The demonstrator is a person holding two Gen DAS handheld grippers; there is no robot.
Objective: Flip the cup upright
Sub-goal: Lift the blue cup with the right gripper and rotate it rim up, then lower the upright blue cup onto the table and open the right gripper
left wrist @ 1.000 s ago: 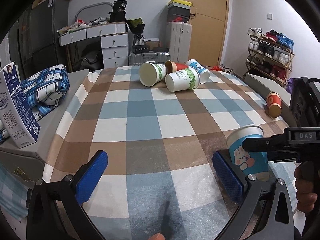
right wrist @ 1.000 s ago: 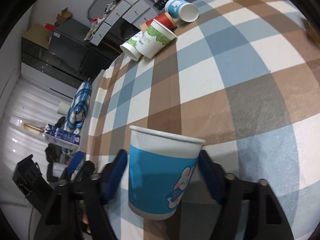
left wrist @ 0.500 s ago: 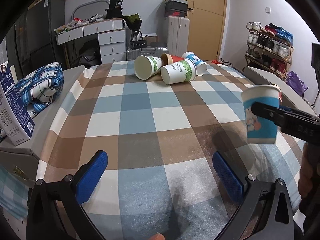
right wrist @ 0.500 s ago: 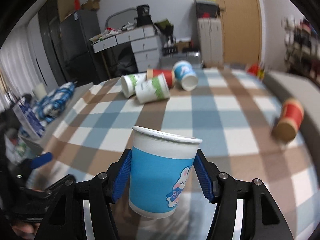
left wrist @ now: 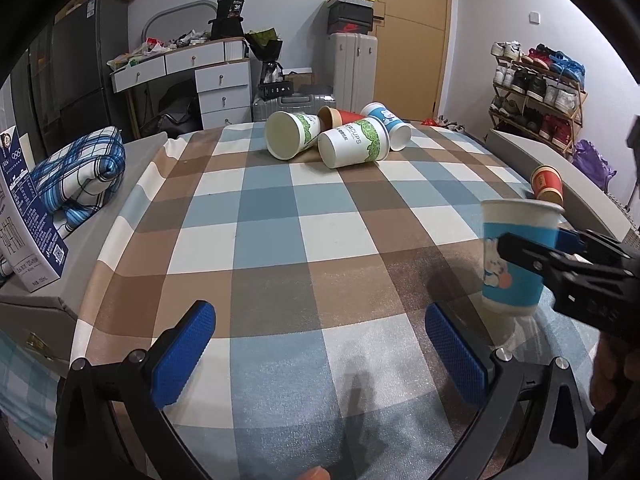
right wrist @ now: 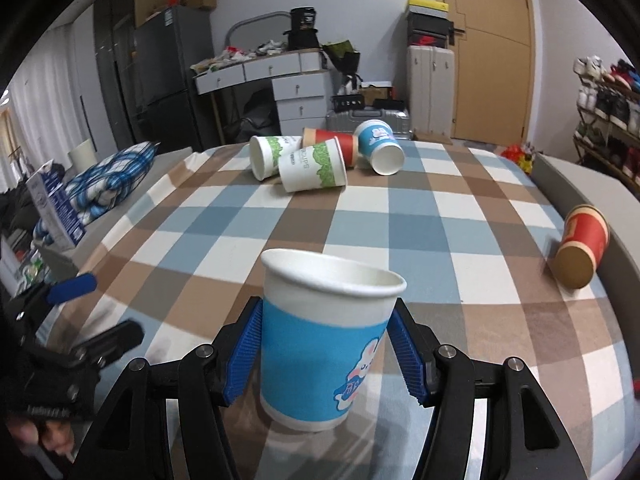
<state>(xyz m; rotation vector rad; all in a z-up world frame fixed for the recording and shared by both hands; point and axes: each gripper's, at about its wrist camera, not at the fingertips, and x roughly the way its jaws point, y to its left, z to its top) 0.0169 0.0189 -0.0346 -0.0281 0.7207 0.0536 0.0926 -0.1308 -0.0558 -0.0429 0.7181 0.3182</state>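
Note:
My right gripper (right wrist: pixel 326 354) is shut on a blue and white paper cup with a rabbit print (right wrist: pixel 324 340). The cup is upright, mouth up, its base at or just above the checked tablecloth (right wrist: pixel 400 240). In the left wrist view the same cup (left wrist: pixel 514 256) is at the right, held by the right gripper (left wrist: pixel 560 264). My left gripper (left wrist: pixel 316 352) is open and empty over the near part of the cloth. A red cup (right wrist: pixel 582 246) lies on its side at the right edge.
Several cups lie on their sides in a cluster at the far end of the table (left wrist: pixel 340 140). A plaid pillow (left wrist: pixel 80 172) and a milk carton (left wrist: pixel 24 216) are at the left. A grey ledge (right wrist: pixel 592 188) runs along the right.
The right gripper has lowered the upright cup towards the cloth and brought it nearer the left gripper. The left gripper has stayed open and nearly still.

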